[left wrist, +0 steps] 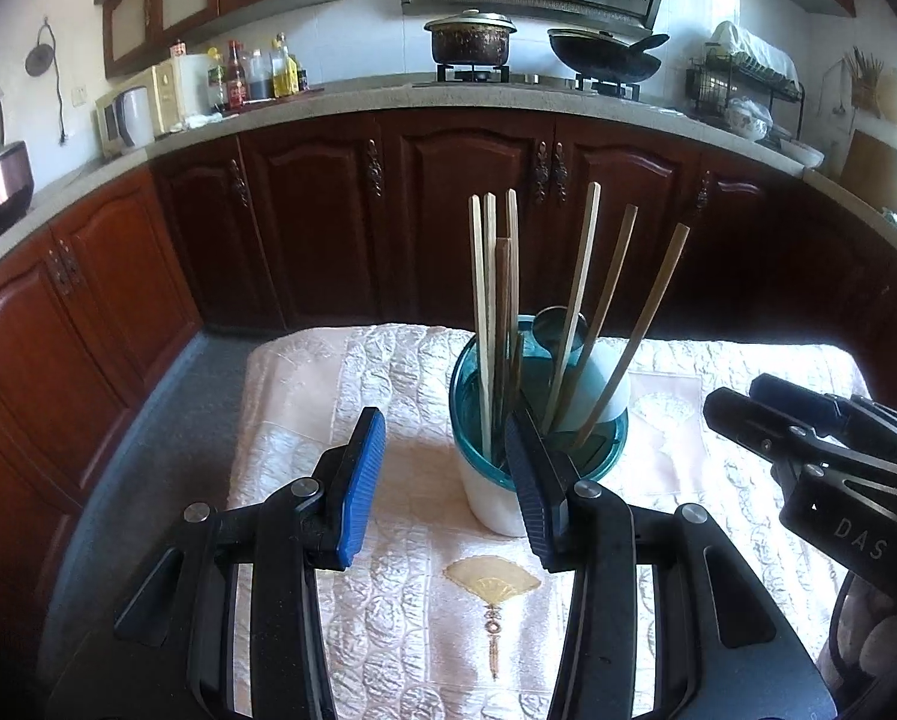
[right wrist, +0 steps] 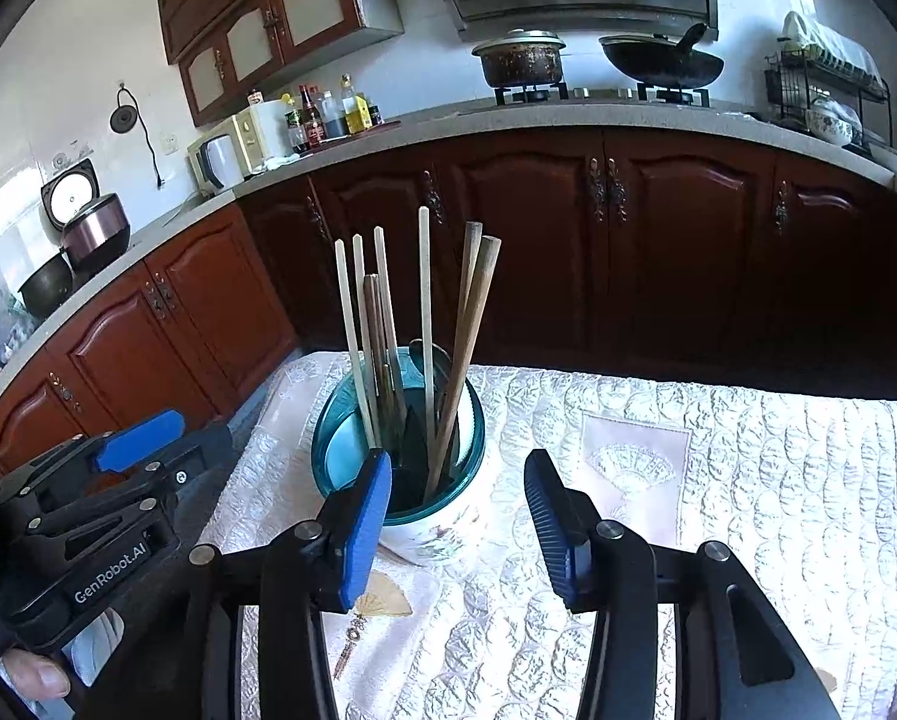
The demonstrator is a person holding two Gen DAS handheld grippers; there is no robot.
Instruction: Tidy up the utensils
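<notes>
A white utensil holder [left wrist: 484, 492] with a teal rim stands on the quilted cream tablecloth [left wrist: 304, 396]. Several wooden chopsticks [left wrist: 580, 300] stand upright in it, beside a metal spoon [left wrist: 559, 324]. My left gripper [left wrist: 445, 468] is open just in front of the holder and left of it, with nothing between its pads. The right gripper [left wrist: 736, 399] hovers to the holder's right. In the right wrist view the holder [right wrist: 442, 531] and chopsticks [right wrist: 427, 312] sit just beyond my right gripper [right wrist: 454, 516], which is open and grips nothing. The left gripper [right wrist: 202, 427] is at the left.
Dark wooden cabinets [left wrist: 448, 210] and a counter [left wrist: 388, 96] curve behind the table, with a pot [left wrist: 469, 39] and a wok [left wrist: 604, 54] on the stove. Grey floor [left wrist: 166, 408] lies left of the table. A person's thumb [right wrist: 40, 678] shows at the lower left.
</notes>
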